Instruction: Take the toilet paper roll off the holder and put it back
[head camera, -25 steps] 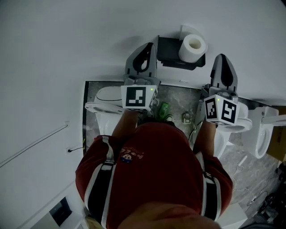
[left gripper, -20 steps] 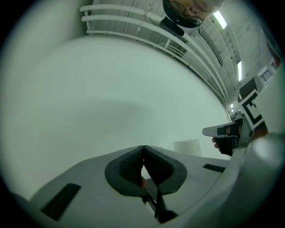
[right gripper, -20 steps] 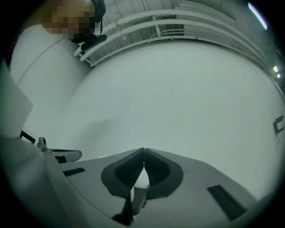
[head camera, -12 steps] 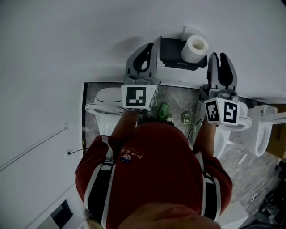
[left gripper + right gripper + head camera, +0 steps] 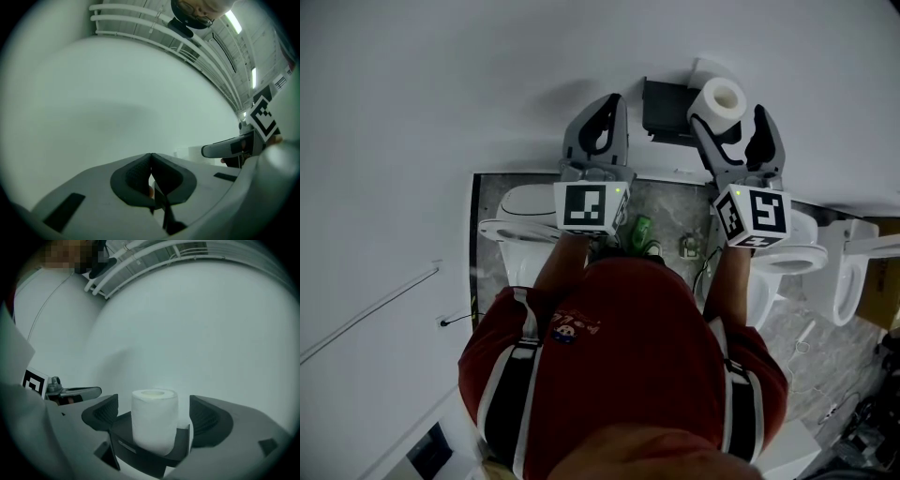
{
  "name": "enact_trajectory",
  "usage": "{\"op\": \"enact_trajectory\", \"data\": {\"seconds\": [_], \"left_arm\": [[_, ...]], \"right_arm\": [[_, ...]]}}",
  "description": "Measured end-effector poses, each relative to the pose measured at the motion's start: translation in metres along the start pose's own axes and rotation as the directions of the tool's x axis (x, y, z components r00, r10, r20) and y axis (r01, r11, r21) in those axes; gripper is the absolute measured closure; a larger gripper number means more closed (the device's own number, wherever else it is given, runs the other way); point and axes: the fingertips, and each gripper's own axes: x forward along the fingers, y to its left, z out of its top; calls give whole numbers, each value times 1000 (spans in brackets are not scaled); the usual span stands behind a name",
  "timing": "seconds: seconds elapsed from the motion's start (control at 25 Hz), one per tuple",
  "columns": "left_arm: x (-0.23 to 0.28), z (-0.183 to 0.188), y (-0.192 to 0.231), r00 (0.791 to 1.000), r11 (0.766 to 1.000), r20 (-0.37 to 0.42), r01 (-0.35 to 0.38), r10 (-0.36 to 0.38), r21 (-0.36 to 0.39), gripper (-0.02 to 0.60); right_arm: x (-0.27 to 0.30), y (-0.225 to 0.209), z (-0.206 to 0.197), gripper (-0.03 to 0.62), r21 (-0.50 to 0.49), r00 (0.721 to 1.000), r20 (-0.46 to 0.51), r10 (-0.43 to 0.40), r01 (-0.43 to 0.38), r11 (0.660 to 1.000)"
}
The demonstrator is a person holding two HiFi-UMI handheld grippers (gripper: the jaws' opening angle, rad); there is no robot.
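The white toilet paper roll [image 5: 719, 101] stands upright on the black wall holder [image 5: 664, 111]. My right gripper [image 5: 729, 124] is open, and its jaws have just been opening. One jaw stands on each side of the roll, with a gap at both pads. In the right gripper view the roll [image 5: 154, 423] sits on the holder [image 5: 136, 452] between the two pads [image 5: 102, 412], untouched. My left gripper [image 5: 598, 124] hangs to the left of the holder, shut and empty. In the left gripper view its jaws [image 5: 151, 174] meet in front of the bare white wall.
A white wall [image 5: 487, 84] fills the space behind the holder. Below it stand white toilets [image 5: 520, 208], [image 5: 848, 272] on a grey stone floor [image 5: 670, 211]. The person's red shirt [image 5: 619, 356] fills the lower middle of the head view.
The right gripper has moved up and left to the roll. Its jaws were shut a second ago and now stand wide on both sides of the roll. The left gripper has stayed put.
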Motion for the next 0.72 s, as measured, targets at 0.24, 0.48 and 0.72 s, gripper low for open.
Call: {"op": "enact_trajectory", "data": {"seconds": [0.24, 0.48, 0.72], "left_arm": [[-2, -5, 9, 1000, 1000, -5, -3, 3, -10, 563], [-1, -7, 16, 1000, 1000, -6, -10, 10, -27, 563], [2, -11, 17, 1000, 1000, -6, 0, 0, -20, 563]], "right_arm": [[15, 1, -10, 123, -35, 999, -48, -26, 24, 999], [25, 2, -21, 126, -53, 996, -86, -32, 28, 998], [26, 1, -25, 226, -110, 992, -110, -55, 43, 993]]}}
